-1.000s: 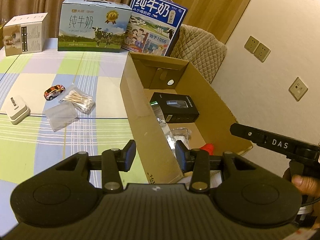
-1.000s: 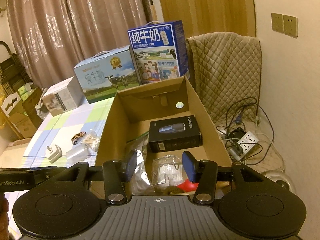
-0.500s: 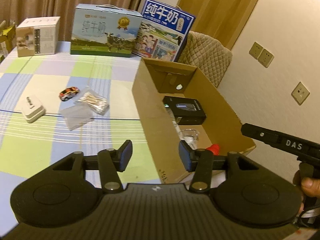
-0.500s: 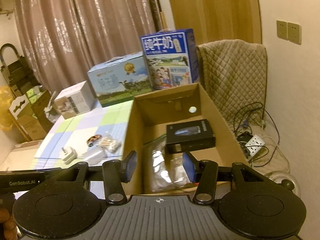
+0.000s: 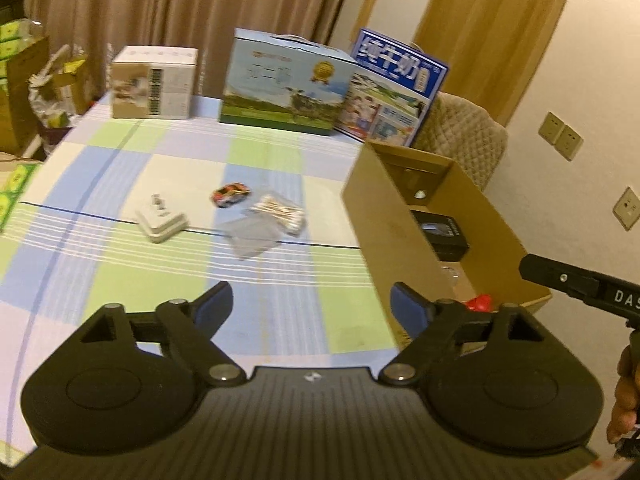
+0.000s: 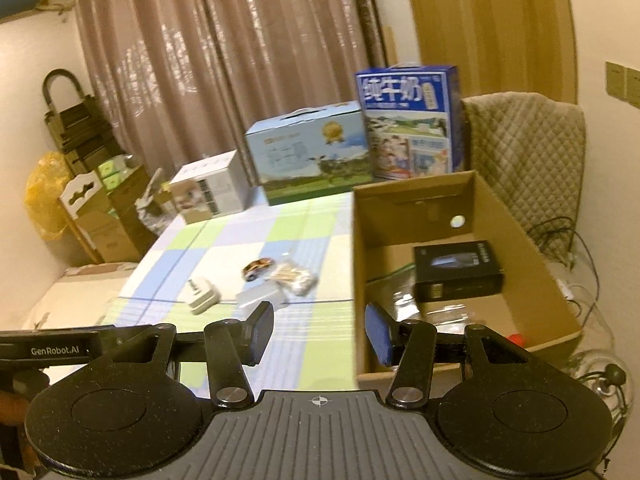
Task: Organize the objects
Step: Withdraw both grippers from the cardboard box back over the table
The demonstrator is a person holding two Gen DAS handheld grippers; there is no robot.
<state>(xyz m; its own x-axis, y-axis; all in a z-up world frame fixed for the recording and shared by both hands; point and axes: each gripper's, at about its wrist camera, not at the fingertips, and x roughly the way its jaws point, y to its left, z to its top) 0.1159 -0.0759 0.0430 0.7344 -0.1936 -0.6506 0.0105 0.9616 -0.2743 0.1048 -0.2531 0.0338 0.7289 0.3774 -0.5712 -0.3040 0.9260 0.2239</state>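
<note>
Both grippers, left (image 5: pixel 310 308) & right (image 6: pixel 320 334), are hanging w/ fingers spread, gripping nothing. Glossy toy car (image 5: pixel 231 195), crinkly bag of cotton swabs (image 5: pixel 280 214), boxy white charger (image 5: pixel 162 224) are lying on checked cloth (image 5: pixel 120 264) beside brown cardboard box (image 6: pixel 532 256), which is holding matte black carton (image 6: pixel 458 270), possibly plastic bags.

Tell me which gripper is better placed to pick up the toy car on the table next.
Left. The left gripper is open over the tablecloth, with the toy car ahead of its jaws. The right gripper is also open but sits by the cardboard box, further from it.

milk cartons (image 5: pixel 284 84), curtains (image 6: pixel 224 60), quilted chair (image 6: pixel 524 152).
</note>
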